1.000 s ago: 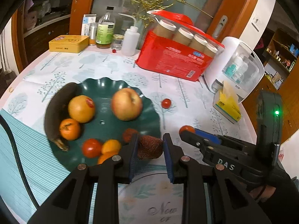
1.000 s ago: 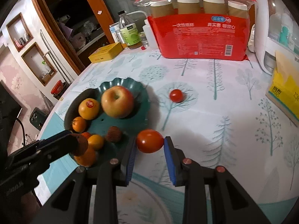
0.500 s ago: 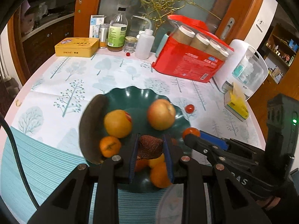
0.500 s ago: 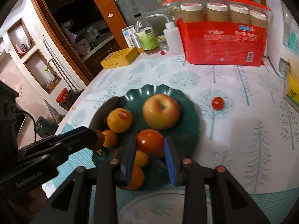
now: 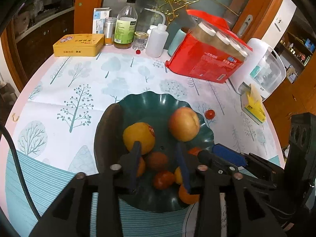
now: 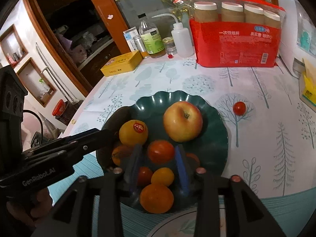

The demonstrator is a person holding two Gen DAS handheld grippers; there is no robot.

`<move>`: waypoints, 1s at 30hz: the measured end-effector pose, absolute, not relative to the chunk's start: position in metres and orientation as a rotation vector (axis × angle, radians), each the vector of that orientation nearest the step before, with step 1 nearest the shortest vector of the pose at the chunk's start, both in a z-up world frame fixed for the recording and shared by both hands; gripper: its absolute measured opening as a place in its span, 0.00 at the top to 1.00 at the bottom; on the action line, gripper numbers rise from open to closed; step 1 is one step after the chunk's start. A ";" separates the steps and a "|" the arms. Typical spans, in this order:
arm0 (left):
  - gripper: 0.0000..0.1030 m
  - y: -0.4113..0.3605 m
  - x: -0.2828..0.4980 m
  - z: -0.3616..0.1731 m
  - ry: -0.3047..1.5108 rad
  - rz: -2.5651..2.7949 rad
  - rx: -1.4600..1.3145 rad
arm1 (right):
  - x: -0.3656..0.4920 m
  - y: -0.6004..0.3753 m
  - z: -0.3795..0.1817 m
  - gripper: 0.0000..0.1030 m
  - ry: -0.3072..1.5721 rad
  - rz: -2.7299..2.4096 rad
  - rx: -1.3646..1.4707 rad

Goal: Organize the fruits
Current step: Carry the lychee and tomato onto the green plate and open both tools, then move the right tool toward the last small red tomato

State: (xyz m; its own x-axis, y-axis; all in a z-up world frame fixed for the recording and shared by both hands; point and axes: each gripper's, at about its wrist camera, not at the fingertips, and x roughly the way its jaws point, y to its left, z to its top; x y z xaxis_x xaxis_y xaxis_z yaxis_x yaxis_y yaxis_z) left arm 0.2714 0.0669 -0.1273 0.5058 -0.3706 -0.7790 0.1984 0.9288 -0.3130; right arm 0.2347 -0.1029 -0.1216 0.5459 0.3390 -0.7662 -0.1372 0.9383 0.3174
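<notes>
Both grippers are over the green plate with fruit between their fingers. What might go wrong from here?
1. The plate is crowded; the tomato between the right gripper fingers may roll against the apple or onto smaller fruit.
2. The left gripper and right gripper sit close together; pulling out carelessly could knock them together.
3. The brown fruit lies among loose oranges and may shift them.
</notes>
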 end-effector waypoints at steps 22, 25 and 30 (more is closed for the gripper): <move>0.31 0.091 0.288 -0.132 1.173 -0.289 -0.119 | 0.280 -0.148 -0.115 0.53 0.966 0.066 0.155; 0.31 0.095 0.290 -0.132 1.168 -0.288 -0.120 | 0.295 -0.160 -0.119 0.53 0.965 0.028 0.145; 0.31 0.105 0.292 -0.134 1.148 -0.290 -0.150 | 0.317 -0.173 -0.137 0.53 0.980 -0.025 0.120</move>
